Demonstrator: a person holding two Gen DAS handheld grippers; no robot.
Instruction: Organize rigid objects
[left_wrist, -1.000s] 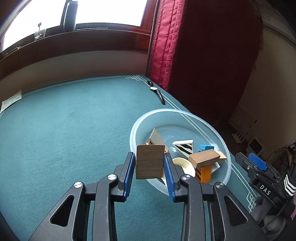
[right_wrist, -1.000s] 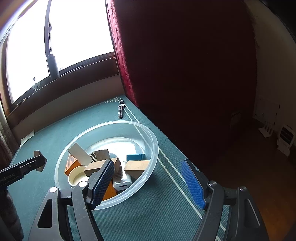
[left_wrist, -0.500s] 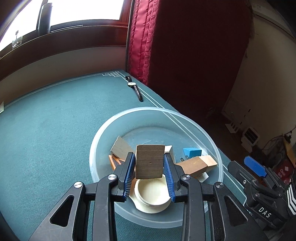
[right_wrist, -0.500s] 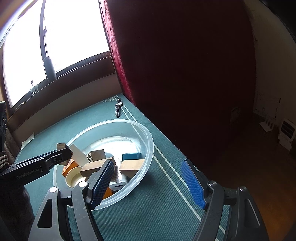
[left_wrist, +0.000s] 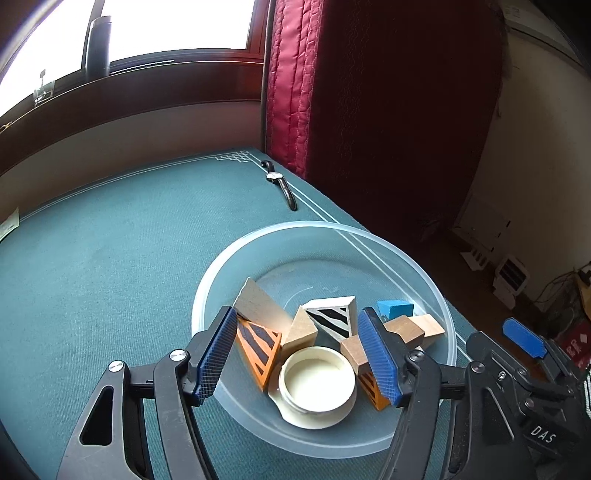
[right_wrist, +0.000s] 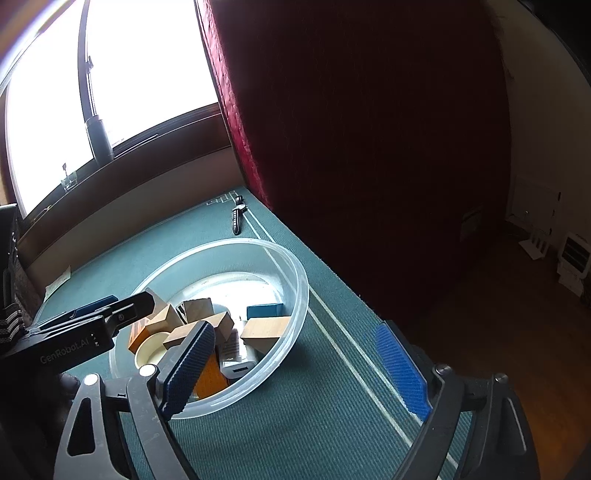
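A clear plastic bowl (left_wrist: 436, 291) sits near the edge of the green worktop (left_wrist: 110, 258) and holds a heap of blocks: plain wooden ones, an orange wedge with black stripes (left_wrist: 258, 341), a white wedge with black stripes (left_wrist: 332, 319), a blue block (left_wrist: 393, 307), and a round cream lid (left_wrist: 317, 384). The left hand-held gripper (left_wrist: 297, 356) hovers over the heap, its jaws having just been opening, released with nothing between them; the right hand-held gripper (right_wrist: 295, 363) stands spread wide and empty just beside the bowl, its jaws also having just opened further.
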